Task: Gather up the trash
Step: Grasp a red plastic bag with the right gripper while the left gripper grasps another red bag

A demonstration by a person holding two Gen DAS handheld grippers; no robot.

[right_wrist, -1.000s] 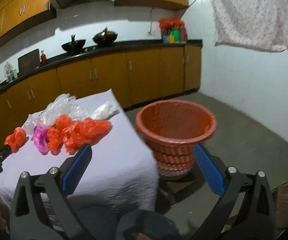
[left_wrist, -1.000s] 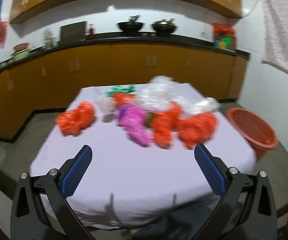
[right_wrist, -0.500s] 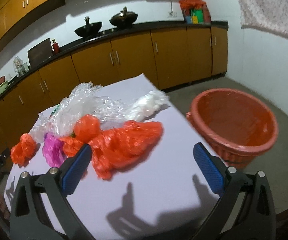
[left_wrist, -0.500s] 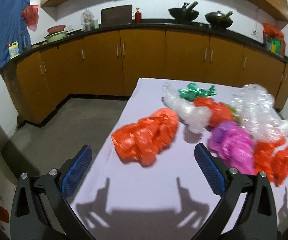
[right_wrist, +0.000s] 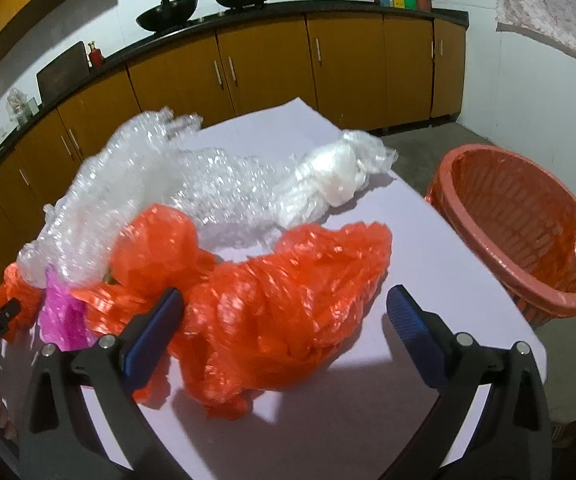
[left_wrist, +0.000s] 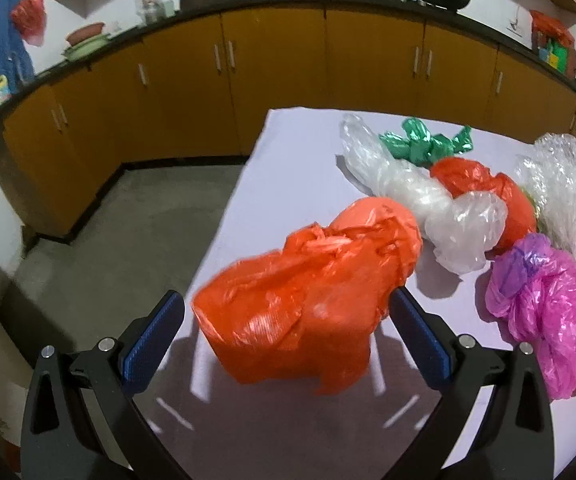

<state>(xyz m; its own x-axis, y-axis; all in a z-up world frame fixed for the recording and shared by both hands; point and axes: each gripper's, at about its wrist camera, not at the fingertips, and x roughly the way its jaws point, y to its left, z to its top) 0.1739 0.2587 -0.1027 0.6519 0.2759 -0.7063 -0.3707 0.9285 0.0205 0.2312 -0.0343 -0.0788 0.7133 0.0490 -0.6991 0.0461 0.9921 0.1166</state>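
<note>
Change: both grippers have closed in on the table (left_wrist: 288, 152) within the last second; each now frames one bag, so grasping looks imminent.

Left gripper (left_wrist: 286, 322): jaws spread, orange bag (left_wrist: 307, 292) between them, near the table's left edge.

Right gripper (right_wrist: 284, 320): jaws spread, second orange bag (right_wrist: 288, 304) between them.

Basket (right_wrist: 567, 292): on the floor beside the table, appears empty; nothing collected yet.

txt: none legible | labels/brands: none | nums/signs: none
</note>
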